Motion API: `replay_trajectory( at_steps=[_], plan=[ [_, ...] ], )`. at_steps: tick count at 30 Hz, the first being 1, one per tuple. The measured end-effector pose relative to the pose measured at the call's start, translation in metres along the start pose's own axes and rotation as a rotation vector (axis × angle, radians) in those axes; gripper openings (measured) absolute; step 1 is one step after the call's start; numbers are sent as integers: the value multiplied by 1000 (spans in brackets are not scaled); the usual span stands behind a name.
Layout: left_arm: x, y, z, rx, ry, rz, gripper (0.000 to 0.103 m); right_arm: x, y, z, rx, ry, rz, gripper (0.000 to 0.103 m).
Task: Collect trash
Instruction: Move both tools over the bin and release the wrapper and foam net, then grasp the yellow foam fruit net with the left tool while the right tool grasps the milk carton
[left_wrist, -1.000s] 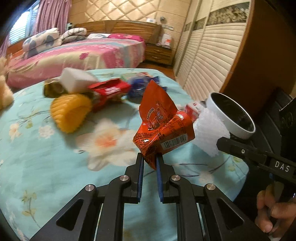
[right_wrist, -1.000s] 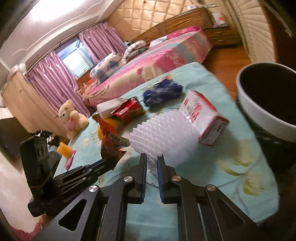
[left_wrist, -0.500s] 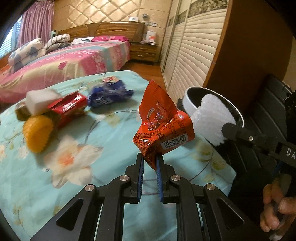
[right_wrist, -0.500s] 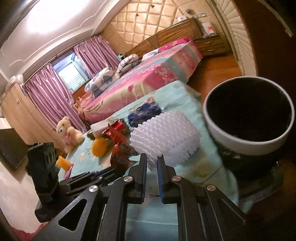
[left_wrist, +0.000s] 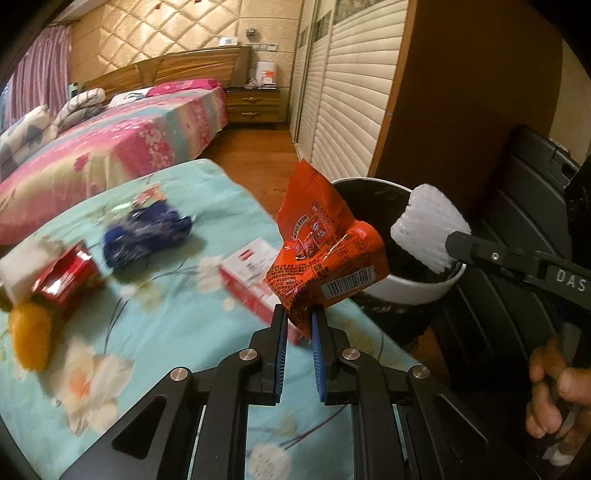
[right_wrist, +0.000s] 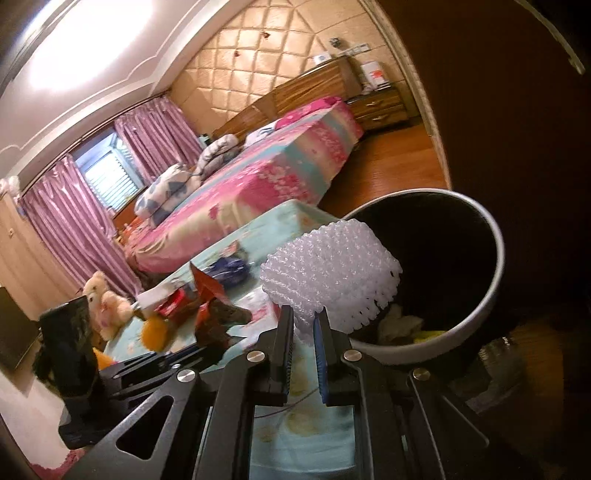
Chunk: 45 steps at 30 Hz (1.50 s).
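My left gripper (left_wrist: 298, 318) is shut on an orange snack wrapper (left_wrist: 321, 251) and holds it above the table's right edge, beside the white-rimmed trash bin (left_wrist: 410, 286). My right gripper (right_wrist: 303, 317) is shut on a white foam net sleeve (right_wrist: 332, 273), held over the bin's (right_wrist: 491, 291) open mouth. The sleeve also shows in the left wrist view (left_wrist: 428, 230), with the right gripper (left_wrist: 456, 245) at the bin's rim. Some trash lies at the bin's bottom.
On the floral tablecloth (left_wrist: 166, 317) lie a blue wrapper (left_wrist: 144, 232), a red-and-white box (left_wrist: 247, 280), a red pack (left_wrist: 62, 277) and a yellow piece (left_wrist: 29, 339). A dark cabinet (left_wrist: 461, 92) stands behind the bin. A bed (left_wrist: 110, 147) is beyond.
Both grippers have swung right towards the bin, each keeping its item. The foam sleeve went from above the table to over the bin's mouth; the orange wrapper now hangs near its rim.
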<state>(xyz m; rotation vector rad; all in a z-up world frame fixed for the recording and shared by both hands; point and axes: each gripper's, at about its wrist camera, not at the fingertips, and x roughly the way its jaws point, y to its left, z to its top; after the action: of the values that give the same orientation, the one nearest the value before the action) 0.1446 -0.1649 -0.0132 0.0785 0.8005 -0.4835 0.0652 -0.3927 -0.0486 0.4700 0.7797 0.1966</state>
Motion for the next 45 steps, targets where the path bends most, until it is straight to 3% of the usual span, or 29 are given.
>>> replay_trajectory(
  at_steps=[13,32,35,37,39,43,45],
  plan=[
    [43,-29,33,77,20,-1,11,11,-40,13,49,12,-70,10],
    [84,-55,58,113,56,-11,13,18,-65,27,90,21,-79,12],
    [86,-57,60,121,60,-10,22,18,-69,28,103,23,-85,16],
    [85,-55,59,116,55,-7,44,18,-71,29,116,26,-88,22],
    [82,-53,58,103,44,1,54,16,-73,29,123,23,-91,47],
    [73,-43,50,78,42,-3,55,10,-71,27,126,8,-98,57],
    [68,-38,44,60,40,-4,59,9,-69,27,125,5,-104,80]
  ],
)
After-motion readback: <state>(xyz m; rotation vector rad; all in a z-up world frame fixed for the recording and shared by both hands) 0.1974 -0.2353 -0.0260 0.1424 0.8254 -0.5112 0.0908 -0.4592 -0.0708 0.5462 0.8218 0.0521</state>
